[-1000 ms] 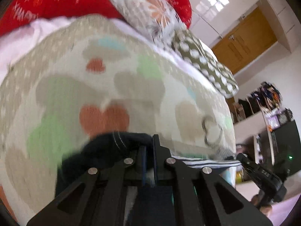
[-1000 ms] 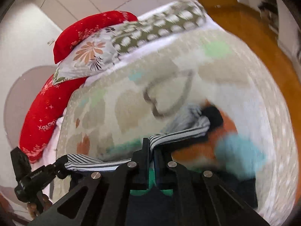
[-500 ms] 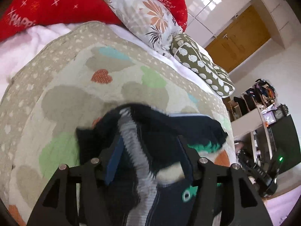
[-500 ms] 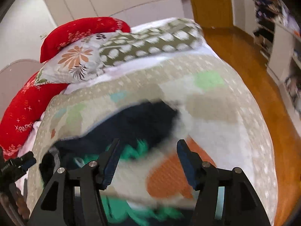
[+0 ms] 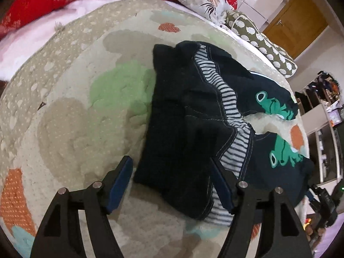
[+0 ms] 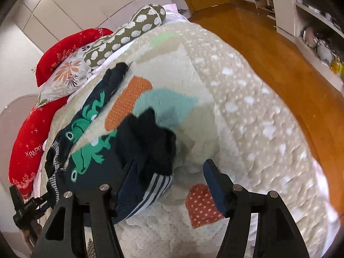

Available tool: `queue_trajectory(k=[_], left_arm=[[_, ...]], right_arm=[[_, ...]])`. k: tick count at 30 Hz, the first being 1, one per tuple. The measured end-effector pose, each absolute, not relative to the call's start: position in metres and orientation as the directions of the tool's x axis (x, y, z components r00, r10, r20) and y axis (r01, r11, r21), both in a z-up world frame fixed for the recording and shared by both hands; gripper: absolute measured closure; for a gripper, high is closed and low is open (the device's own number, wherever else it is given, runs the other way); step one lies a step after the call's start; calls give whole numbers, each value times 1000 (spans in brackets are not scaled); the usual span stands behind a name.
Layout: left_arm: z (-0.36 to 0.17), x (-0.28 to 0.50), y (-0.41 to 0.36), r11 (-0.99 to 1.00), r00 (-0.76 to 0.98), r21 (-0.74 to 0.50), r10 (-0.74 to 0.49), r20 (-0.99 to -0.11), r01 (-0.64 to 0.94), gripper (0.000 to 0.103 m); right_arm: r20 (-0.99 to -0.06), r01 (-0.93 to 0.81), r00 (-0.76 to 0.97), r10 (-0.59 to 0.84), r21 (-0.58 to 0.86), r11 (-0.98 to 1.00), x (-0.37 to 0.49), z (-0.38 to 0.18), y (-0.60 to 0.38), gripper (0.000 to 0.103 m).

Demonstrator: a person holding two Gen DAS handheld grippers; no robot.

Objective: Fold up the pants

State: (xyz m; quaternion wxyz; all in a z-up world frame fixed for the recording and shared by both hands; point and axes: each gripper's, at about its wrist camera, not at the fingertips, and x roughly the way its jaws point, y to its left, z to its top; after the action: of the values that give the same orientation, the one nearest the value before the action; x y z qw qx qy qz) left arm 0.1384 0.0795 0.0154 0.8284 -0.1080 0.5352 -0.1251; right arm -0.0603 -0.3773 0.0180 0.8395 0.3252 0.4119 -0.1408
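Rumpled navy frog-print pants [image 5: 185, 116] with striped lining lie on a quilted bedspread [image 5: 71, 111]; left gripper [image 5: 172, 185] and right gripper [image 6: 169, 185] both spread, released.

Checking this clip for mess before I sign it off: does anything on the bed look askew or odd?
Yes. The pants lie bunched on the quilt, not flat: the striped lining is turned out and the two legs splay apart, with quilt showing between the frog prints. Both tools, left and right, are open.
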Motion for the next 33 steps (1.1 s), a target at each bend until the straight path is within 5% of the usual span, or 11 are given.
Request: queue_trajectory(k=[2,3,4,5,6,7,25,31,33], left_arm=[[18,138,70,937,388,-328,-348,-853,118,53],[17,139,66,937,374,-326,-348,-860,121,78],[18,139,64,938,366,-328,-347,-863,116,78],[21,135,64,942,384,-319,-334,-861,105,78],[25,132,65,945,395,-309,-324,-860,104,78],[29,128,69,947,410,-306,-318,-855,97,78],[51,38,193,903,453,-429,-375,-809,-17,78],[38,27,222,919,467,-386,-306,-829,-82,69],[38,22,230,940,493,-314,-211,-844,-136,68]], right_arm=[[-779,501,627,6,409,762,-55,19,-371,33],[-777,496,630,0,402,770,-50,20,-367,33],[-777,493,629,-10,389,778,-44,21,-363,35],[-779,492,627,-17,379,784,-40,20,-360,47],[-783,483,621,-9,374,792,-33,18,-357,78],[-794,479,607,4,370,796,-29,16,-357,89],[-769,306,601,216,472,827,-93,32,-285,92],[-771,281,587,247,480,831,-121,25,-256,92],[-787,314,585,196,443,840,-124,22,-257,84]])
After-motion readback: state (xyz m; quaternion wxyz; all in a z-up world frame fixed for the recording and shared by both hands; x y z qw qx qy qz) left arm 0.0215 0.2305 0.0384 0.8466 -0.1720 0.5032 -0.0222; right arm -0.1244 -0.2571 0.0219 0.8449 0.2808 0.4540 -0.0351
